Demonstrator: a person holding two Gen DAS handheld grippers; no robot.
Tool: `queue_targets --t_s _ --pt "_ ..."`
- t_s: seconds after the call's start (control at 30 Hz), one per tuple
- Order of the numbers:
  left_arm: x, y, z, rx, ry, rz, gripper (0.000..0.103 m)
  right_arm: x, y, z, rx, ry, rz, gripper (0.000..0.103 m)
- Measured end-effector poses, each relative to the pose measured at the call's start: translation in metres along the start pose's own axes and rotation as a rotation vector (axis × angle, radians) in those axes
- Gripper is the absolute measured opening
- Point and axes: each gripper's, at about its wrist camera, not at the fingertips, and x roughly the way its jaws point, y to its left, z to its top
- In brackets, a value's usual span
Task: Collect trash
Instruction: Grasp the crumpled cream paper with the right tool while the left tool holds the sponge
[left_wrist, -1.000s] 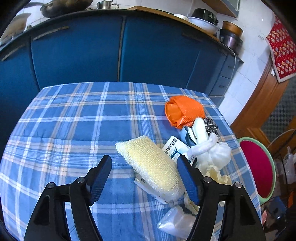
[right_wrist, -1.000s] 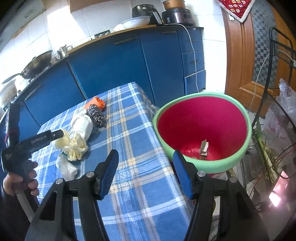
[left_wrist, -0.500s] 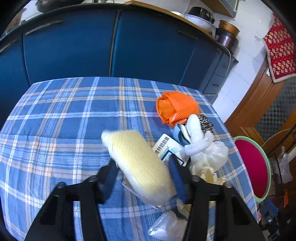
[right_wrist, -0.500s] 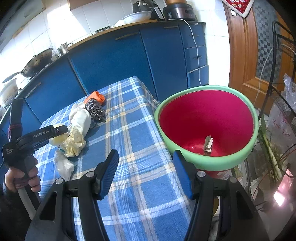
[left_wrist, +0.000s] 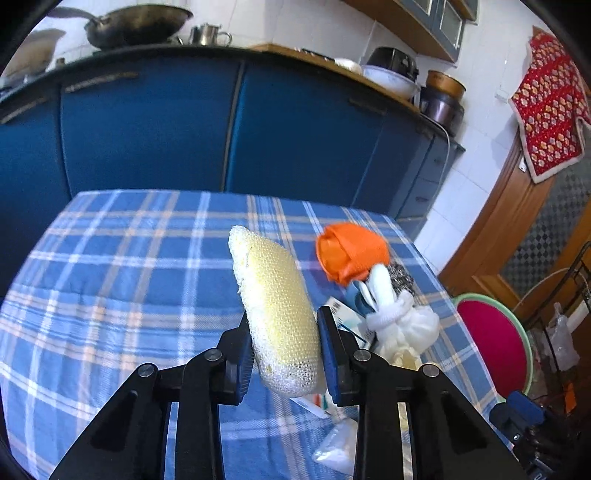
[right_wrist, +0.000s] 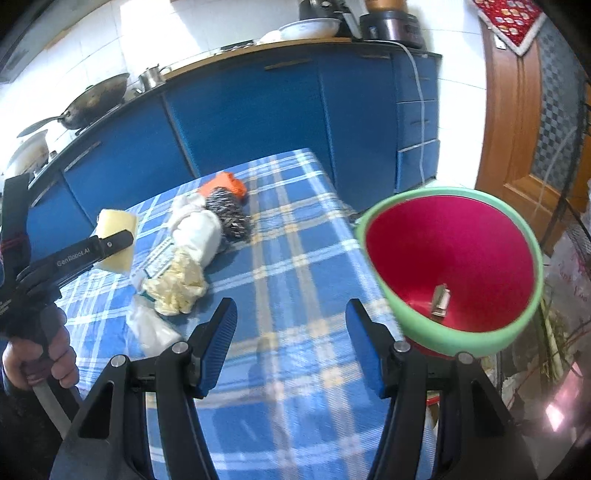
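The yellow sponge is gripped between the blue pads of the left gripper, whose jaws are closing onto it, and it is held clear above the checked tablecloth. In the right wrist view the same sponge is seen raised at the left end of the trash pile, with a hand wrapped round the gripper's handle.

The rest of the trash is left lying on the tablecloth: an orange bag at the far end of the pile, a steel scourer just beside it, a knotted white bag touching the scourer, crumpled pale gloves nearer the camera, and a clear plastic wrapper nearest of all. A printed packet is partly hidden under the white bag.

The right gripper is held with its jaws apart and nothing between them, above the tablecloth. Off the table's right edge, a red bin with a green rim is seen, a small scrap lying inside.
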Motion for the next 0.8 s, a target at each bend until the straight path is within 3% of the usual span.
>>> queue_targets --t_s 0.3,0.73,0.8 --pt "0.0 0.024 0.001 -0.057 -0.011 0.047 0.032 0.027 0.04 0.01 -0.037 0.054 0.1 0.062" --pt "0.0 0.034 0.001 -0.085 -0.017 0.075 0.032 0.066 0.074 0.011 -0.065 0.128 0.164 0.062" --pt "0.0 0.034 0.001 -0.085 -0.017 0.075 0.032 0.069 0.073 0.01 -0.059 0.14 0.17 0.054"
